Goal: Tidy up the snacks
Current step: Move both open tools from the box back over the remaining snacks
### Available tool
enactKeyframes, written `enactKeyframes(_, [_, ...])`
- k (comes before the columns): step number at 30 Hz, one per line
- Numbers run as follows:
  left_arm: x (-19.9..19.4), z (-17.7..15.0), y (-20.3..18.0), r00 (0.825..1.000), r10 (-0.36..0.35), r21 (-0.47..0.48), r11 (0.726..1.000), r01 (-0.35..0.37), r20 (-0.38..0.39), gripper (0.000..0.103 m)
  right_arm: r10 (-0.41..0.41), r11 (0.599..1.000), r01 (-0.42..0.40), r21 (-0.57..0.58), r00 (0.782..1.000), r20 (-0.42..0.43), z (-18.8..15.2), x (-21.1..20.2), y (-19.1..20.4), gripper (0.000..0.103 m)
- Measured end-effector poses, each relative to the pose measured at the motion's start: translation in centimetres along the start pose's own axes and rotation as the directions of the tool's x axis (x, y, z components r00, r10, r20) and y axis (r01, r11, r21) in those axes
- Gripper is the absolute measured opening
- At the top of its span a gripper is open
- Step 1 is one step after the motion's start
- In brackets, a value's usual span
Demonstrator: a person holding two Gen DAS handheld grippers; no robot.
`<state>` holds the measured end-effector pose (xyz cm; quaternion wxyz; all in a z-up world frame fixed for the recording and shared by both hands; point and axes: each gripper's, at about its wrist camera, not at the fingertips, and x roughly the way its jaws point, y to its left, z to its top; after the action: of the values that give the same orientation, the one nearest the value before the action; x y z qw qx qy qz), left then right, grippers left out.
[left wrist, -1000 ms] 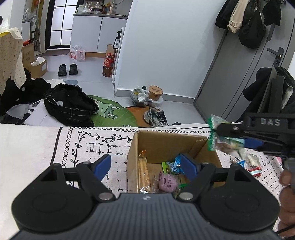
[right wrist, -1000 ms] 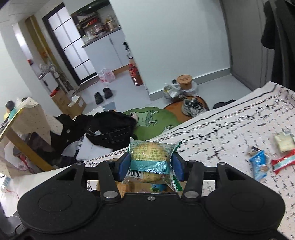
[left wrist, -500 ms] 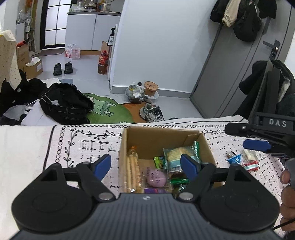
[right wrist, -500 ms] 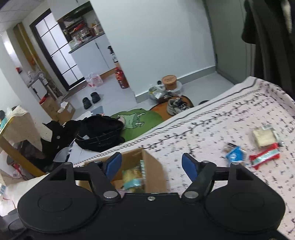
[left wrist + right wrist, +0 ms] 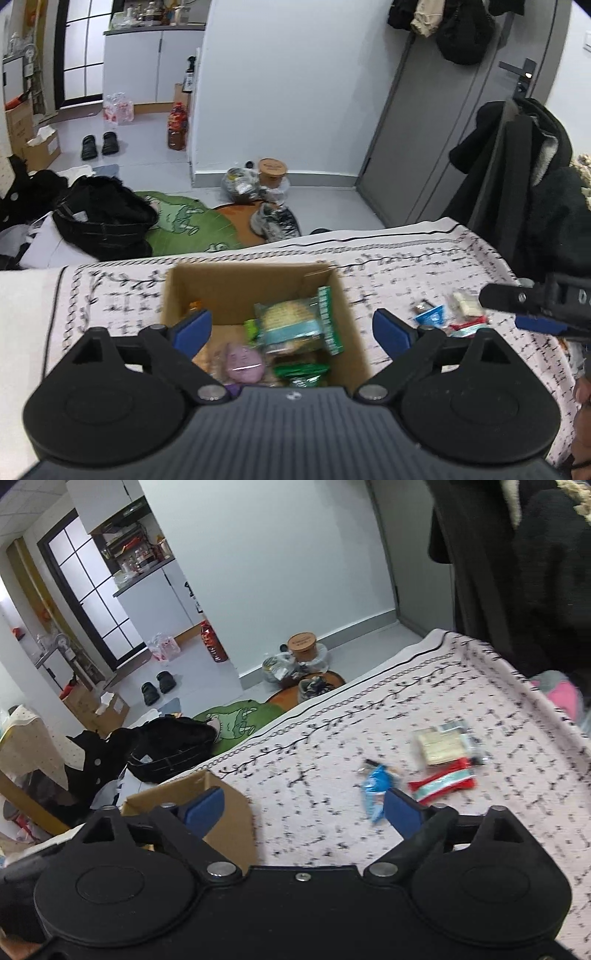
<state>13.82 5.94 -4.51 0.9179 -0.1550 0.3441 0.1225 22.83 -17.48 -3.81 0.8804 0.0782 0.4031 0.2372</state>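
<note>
A cardboard box (image 5: 240, 291) stands on the patterned tablecloth and holds a green-and-teal bun packet (image 5: 291, 321), a purple packet (image 5: 243, 363) and a green packet (image 5: 301, 371). My left gripper (image 5: 291, 330) hovers over the box with its jaws opening and nothing between them. My right gripper (image 5: 303, 808) is to the right of the box (image 5: 229, 812); its jaws are opening and empty. Ahead of it lie a blue packet (image 5: 376, 782), a red packet (image 5: 443, 779) and a beige cracker packet (image 5: 441, 744). The left wrist view shows the right gripper (image 5: 528, 312) beside these packets.
The tablecloth (image 5: 332, 738) ends at a far edge, with shoes, a green mat and a black bag on the floor beyond. A black coat (image 5: 535, 206) hangs at the table's right side. Something pink (image 5: 561, 694) lies by the right edge.
The right gripper let go of the bun packet, which now lies in the box, then swung right toward the loose packets with wider jaws. The left gripper shifted right and opened wider.
</note>
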Motion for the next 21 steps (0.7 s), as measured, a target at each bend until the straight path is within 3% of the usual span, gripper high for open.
enactKeyframes(4, [0.3,0.2,-2.2,0.999,-0.032,0.02,0.999,0.032,0.005,0.102,-0.009,1.0,0.009,0.003,1.0,0.018,0.0,-1.3,-2.1,0.103])
enactKeyframes(15, [2.1,0.2,-7.7,0.995,-0.098,0.085,0.991,0.099,-0.011,0.103,-0.089,0.994,0.086,0.073,0.995,0.04,-0.6,-2.9,-8.7,0.103])
enactKeyframes(21, [3.4,0.1,-10.0,0.991,-0.127,0.116,0.985,0.13,-0.033,0.103,-0.094,0.989,0.091,0.119,0.995,0.026,-0.9,-2.3,-11.5,0.103])
